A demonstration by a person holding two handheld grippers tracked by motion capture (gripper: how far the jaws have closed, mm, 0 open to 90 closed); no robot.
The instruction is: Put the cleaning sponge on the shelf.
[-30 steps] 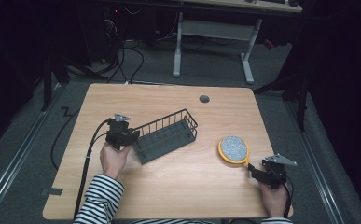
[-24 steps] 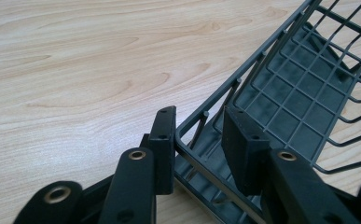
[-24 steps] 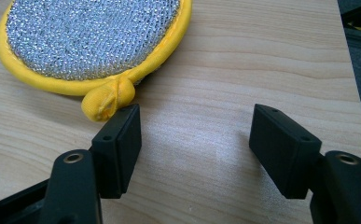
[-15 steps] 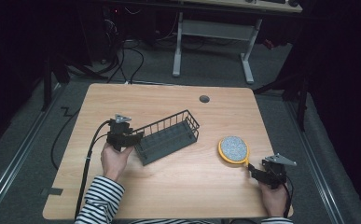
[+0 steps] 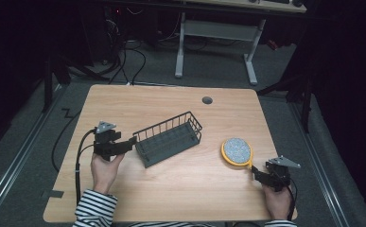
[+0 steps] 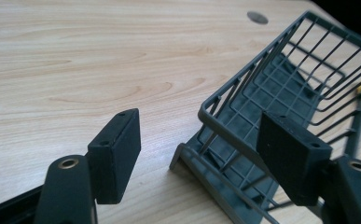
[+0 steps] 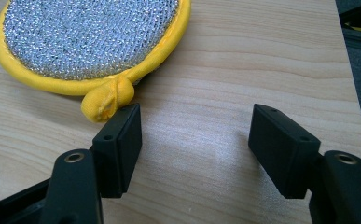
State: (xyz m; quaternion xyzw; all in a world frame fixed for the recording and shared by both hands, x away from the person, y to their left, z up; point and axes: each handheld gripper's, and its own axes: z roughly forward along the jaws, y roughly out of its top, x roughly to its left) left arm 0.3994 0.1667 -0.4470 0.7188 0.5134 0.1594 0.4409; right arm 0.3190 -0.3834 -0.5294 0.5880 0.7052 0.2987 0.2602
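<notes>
A dark wire basket [image 5: 169, 138] lies at an angle on the wooden table [image 5: 180, 194], left of centre. My left gripper [image 5: 129, 143] is at its left end, open. In the left gripper view the basket's [image 6: 285, 79] end rim runs between the jaws of the left gripper [image 6: 204, 121], one jaw outside and one over the inside. A round yellow-edged scrubber pad [image 5: 237, 151] with a silver mesh face lies to the right. My right gripper [image 5: 256, 174] stands open just behind it. In the right gripper view the pad's [image 7: 89, 37] yellow loop sits at the left jaw tip of the right gripper [image 7: 197, 116].
A round cable grommet [image 5: 207, 100] sits near the table's far edge. Cables trail off the table's left side to the floor. A white desk frame [image 5: 218, 33] stands beyond the table.
My left gripper has drawn back a little to the left from the basket's end. The basket, the pad and the right gripper have stayed where they were.
</notes>
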